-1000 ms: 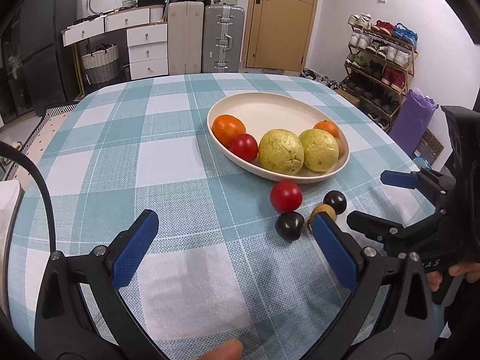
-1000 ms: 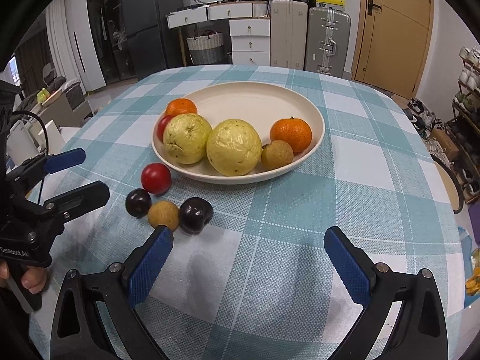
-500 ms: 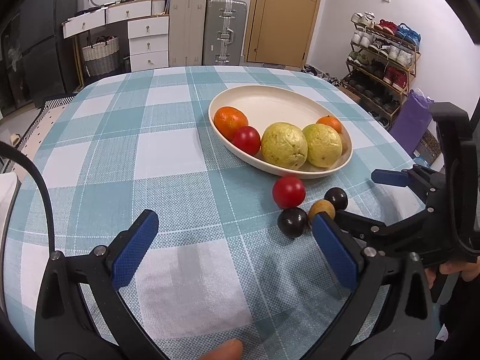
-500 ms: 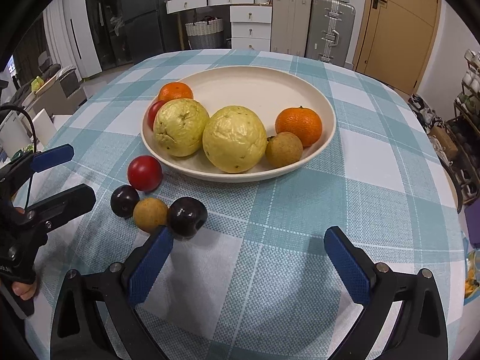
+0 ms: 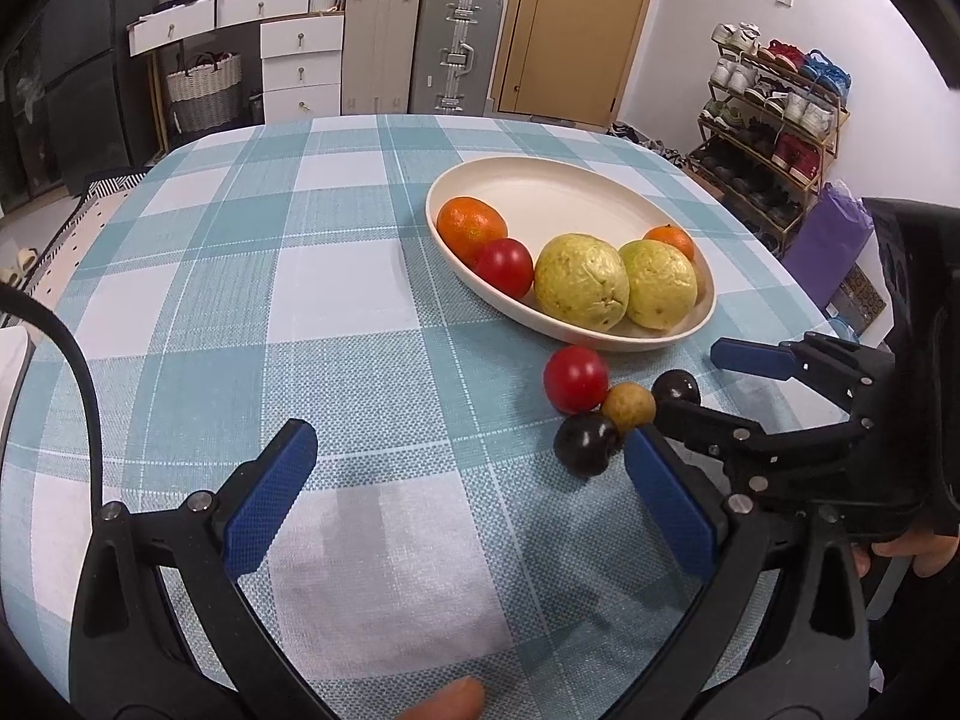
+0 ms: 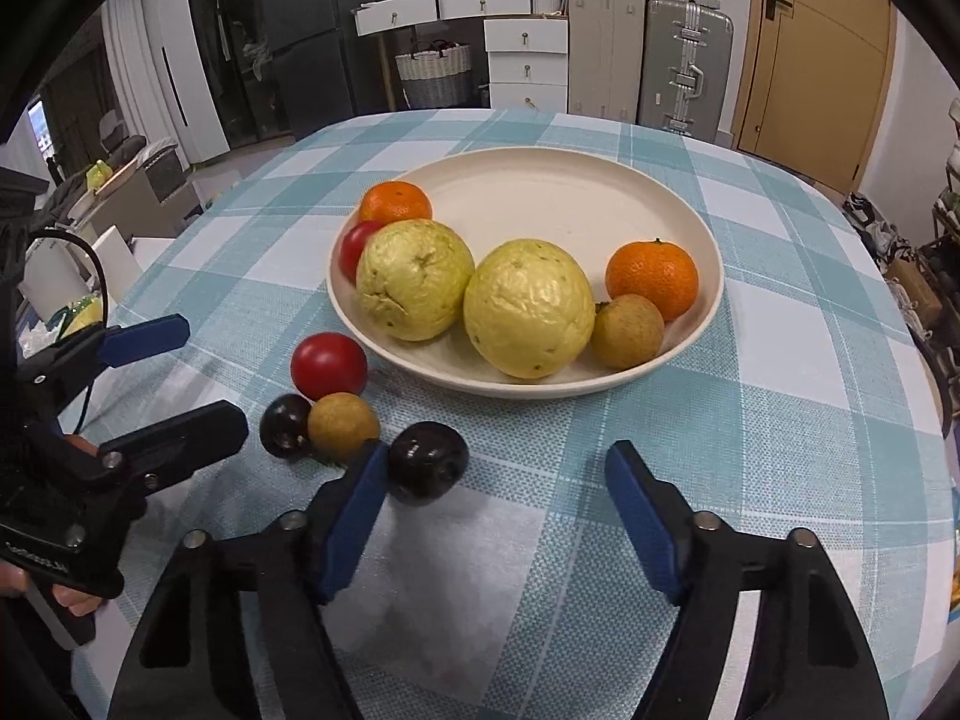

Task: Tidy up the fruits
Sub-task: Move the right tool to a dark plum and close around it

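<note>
A cream bowl (image 6: 630, 192) (image 5: 564, 192) holds two yellow-green guavas (image 6: 414, 276), two oranges (image 6: 653, 277), a red tomato (image 5: 505, 267) and a brown fruit (image 6: 627, 330). On the cloth in front lie a red tomato (image 6: 329, 365) (image 5: 575, 378), a brown fruit (image 6: 342, 425) (image 5: 627, 407) and two dark plums (image 6: 427, 459) (image 6: 284, 423). My right gripper (image 6: 495, 480) is open, its left pad beside the nearer plum. My left gripper (image 5: 462, 462) is open and empty, its right pad by the plum (image 5: 585, 445).
The table has a teal and white checked cloth (image 5: 300, 276). Behind it stand drawers, suitcases (image 5: 456, 54) and a door; a shoe rack (image 5: 774, 114) is at the right. Each gripper shows in the other's view (image 6: 144, 390) (image 5: 720, 387).
Both grippers have moved forward toward the loose fruits. The right gripper's left pad now sits beside the nearer dark plum. Both stay open.
</note>
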